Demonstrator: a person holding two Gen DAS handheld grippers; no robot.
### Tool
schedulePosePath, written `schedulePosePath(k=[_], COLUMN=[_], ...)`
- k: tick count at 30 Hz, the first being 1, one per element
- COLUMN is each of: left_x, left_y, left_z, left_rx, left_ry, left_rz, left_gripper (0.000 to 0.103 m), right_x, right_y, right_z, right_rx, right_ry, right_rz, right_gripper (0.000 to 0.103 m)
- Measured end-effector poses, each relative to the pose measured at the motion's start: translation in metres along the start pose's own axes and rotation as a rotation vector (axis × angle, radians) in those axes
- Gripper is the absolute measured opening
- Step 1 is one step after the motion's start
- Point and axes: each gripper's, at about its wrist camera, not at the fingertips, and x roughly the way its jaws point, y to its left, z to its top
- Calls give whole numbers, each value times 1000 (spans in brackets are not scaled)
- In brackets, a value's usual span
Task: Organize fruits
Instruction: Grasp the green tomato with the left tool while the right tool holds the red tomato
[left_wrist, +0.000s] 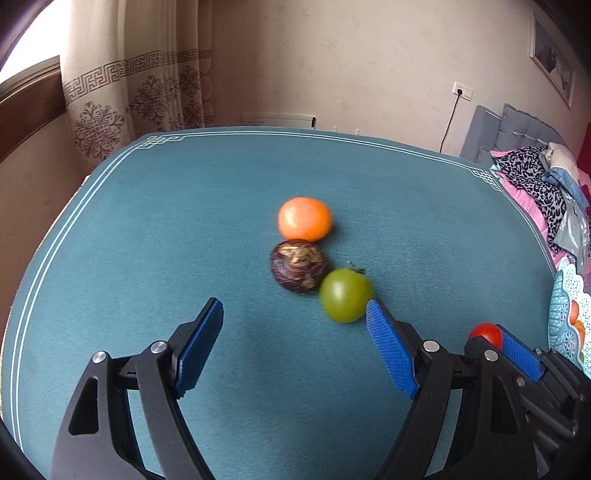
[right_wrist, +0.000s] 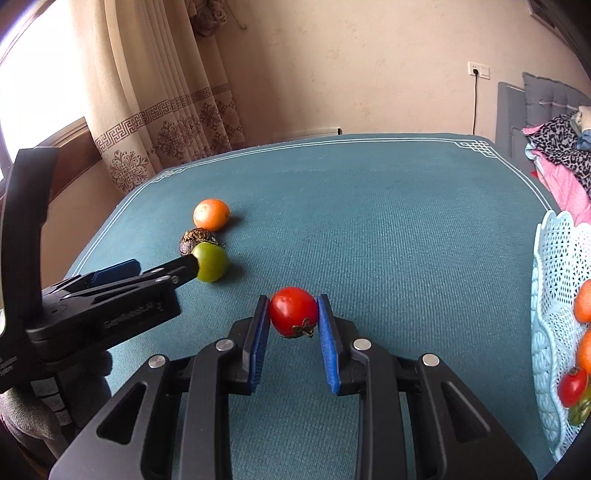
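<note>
Only the right wrist view is showing the basket's (right_wrist: 550, 295) fruit clearly. The right gripper (right_wrist: 291, 314) is clamping the red tomato (right_wrist: 293, 310); the left gripper (left_wrist: 295, 314) is gaping wide, 1 pad (left_wrist: 388, 343) touching the green tomato (left_wrist: 345, 295) on the table (left_wrist: 147, 221).

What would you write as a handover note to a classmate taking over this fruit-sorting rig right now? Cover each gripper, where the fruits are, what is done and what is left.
Right gripper: shut on the red tomato, held above the teal table, not yet in the basket.
Left gripper: open, empty; one fingertip is at the green tomato.
On the table: orange fruit, dark purple fruit and green tomato, in a tight row.
Done: the light-blue basket on the right already holds several fruits.
Left: drop the red tomato in the basket, then move the three remaining fruits.
</note>
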Motion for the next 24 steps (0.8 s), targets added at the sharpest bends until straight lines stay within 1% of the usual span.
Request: schedulePosePath(k=[3,5,6,8,9,10,11,12,15,17,20,24], left_x=[6,13,17,25,29,30,30,30,30,27,23,18], left_y=[-9,-13,-15,-17,-16,-16,-16,-14,-9,-9,-11,-7], left_z=[4,7,8,8,7,6,6,6,7,6,4,4], left_rx=[-5,-8,-13,-23,-27,-27,-23,-23,-38,-31,-17,-25], left_ry=[18,36,50,74,83,78,66,64,61,59,48,45], left_rz=[-29,-34,-39,-47,-50,-48,-44,-45,-82,-104,-95,-103], left_gripper=[79,72,71,63,61,60,56,55,47,35,36,36], right_x=[-5,-6,-6,-7,-7,-8,-8,-8,-6,-6,-8,-13], right_y=[-3,-5,-5,-6,-6,-7,-7,-7,-6,-4,-3,-2], right_z=[-1,-1,-1,-2,-2,-3,-3,-3,-3,-4,-4,-3], right_rx=[1,4,4,5,4,3,1,0,-2,-5,-5,-3], right_ry=[-10,-11,-11,-12,-13,-15,-17,-18,-15,-13,-15,-22], right_rz=[-4,-5,-5,-5,-6,-9,-11,-13,-14,-16,-19,-22], right_gripper=[26,26,26,26,26,26,26,26,26,26,26,26])
